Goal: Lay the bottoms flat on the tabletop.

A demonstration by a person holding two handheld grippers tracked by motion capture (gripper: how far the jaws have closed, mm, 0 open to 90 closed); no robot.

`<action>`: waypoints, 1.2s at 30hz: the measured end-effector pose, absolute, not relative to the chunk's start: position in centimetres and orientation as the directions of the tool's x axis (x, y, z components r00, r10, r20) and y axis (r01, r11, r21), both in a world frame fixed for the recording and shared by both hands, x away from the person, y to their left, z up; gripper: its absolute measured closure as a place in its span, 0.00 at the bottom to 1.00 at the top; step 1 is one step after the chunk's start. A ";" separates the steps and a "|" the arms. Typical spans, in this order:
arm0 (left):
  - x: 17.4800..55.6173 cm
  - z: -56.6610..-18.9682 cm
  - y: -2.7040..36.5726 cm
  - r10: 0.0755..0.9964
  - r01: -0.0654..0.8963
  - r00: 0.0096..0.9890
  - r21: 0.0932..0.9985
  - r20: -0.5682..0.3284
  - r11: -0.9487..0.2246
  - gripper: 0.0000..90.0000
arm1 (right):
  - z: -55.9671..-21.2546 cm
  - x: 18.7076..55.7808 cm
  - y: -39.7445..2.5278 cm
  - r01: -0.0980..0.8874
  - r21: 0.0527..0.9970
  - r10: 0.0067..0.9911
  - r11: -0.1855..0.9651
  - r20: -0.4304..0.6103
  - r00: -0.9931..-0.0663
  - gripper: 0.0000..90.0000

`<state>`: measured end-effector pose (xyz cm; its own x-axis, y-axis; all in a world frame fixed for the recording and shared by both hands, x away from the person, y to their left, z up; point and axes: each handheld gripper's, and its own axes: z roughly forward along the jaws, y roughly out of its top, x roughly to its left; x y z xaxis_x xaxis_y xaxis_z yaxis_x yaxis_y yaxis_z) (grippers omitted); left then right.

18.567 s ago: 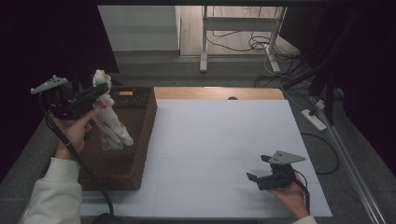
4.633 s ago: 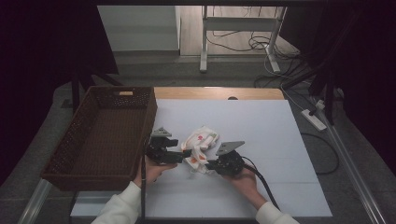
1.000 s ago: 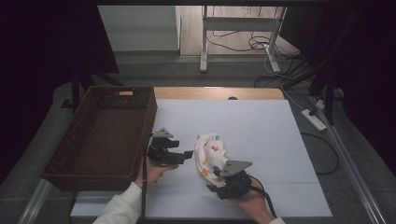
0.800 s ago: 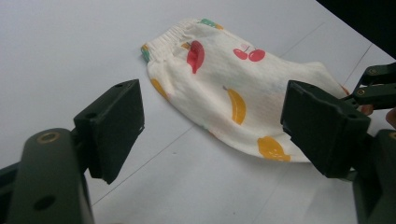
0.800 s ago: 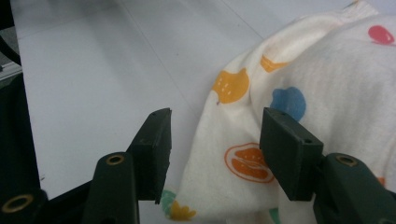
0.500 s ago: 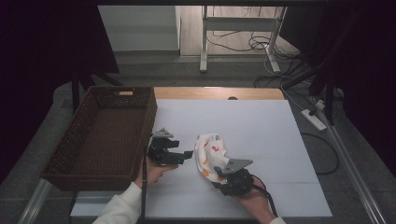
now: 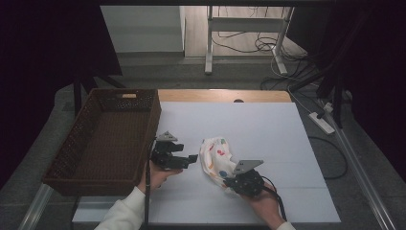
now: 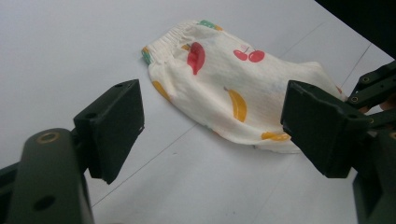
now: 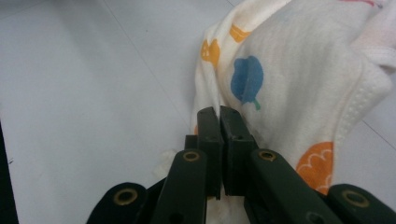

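A cream baby garment with fruit prints (image 7: pixel 216 157) lies bunched on the white table top (image 7: pixel 268 139) near its front middle. My right gripper (image 7: pixel 238 183) is at the garment's near end, jaws shut on a fold of the cloth (image 9: pixel 219 116). My left gripper (image 7: pixel 189 158) rests just left of the garment, open, nothing between its fingers (image 8: pixel 114 123). In the left gripper view the garment (image 8: pixel 224 88) lies flat ahead, its elastic hem toward the far left.
A brown wicker basket (image 7: pixel 110 134) stands along the table's left side, beside my left hand. Behind the table are a white frame leg (image 7: pixel 208 43) and floor cables. A power strip (image 7: pixel 321 122) lies off the right edge.
Long ago the garment was lifted out of the basket on the left. In the last second my right gripper drew slightly toward the front with the cloth's end; the left one stayed put.
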<state>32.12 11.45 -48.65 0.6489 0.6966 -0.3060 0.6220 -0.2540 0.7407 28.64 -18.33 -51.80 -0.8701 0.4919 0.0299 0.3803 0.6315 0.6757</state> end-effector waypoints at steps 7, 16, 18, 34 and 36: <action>32.1 -48.7 11.5 0.698 0.622 0.648 0.741 -0.306 -0.253 0.23 | -51.2 28.2 -18.2 0.358 0.703 0.474 0.615 0.034 -0.880 0.98; 32.2 -48.7 11.4 0.697 0.621 0.650 0.740 -0.303 -0.257 0.23 | -50.2 27.1 -16.4 0.294 0.750 0.393 0.592 0.050 -0.918 0.98; 32.2 -48.7 11.4 0.697 0.622 0.650 0.740 -0.304 -0.257 0.23 | -50.2 27.0 -16.0 0.286 0.751 0.383 0.595 0.049 -0.923 0.98; 32.3 -48.8 11.4 0.699 0.627 0.646 0.736 -0.307 -0.256 0.23 | -51.4 26.1 -12.1 0.243 0.742 0.272 0.625 0.085 -0.959 0.98; 32.3 -48.9 11.4 0.700 0.628 0.645 0.735 -0.308 -0.255 0.23 | -51.5 25.9 -11.6 0.237 0.739 0.257 0.631 0.090 -0.962 0.98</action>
<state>32.29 11.43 -48.86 0.6446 0.6997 -0.3080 0.6279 -0.2548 0.7354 25.95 -11.63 -51.50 -0.9623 0.2567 0.0899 0.2372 0.6307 0.7389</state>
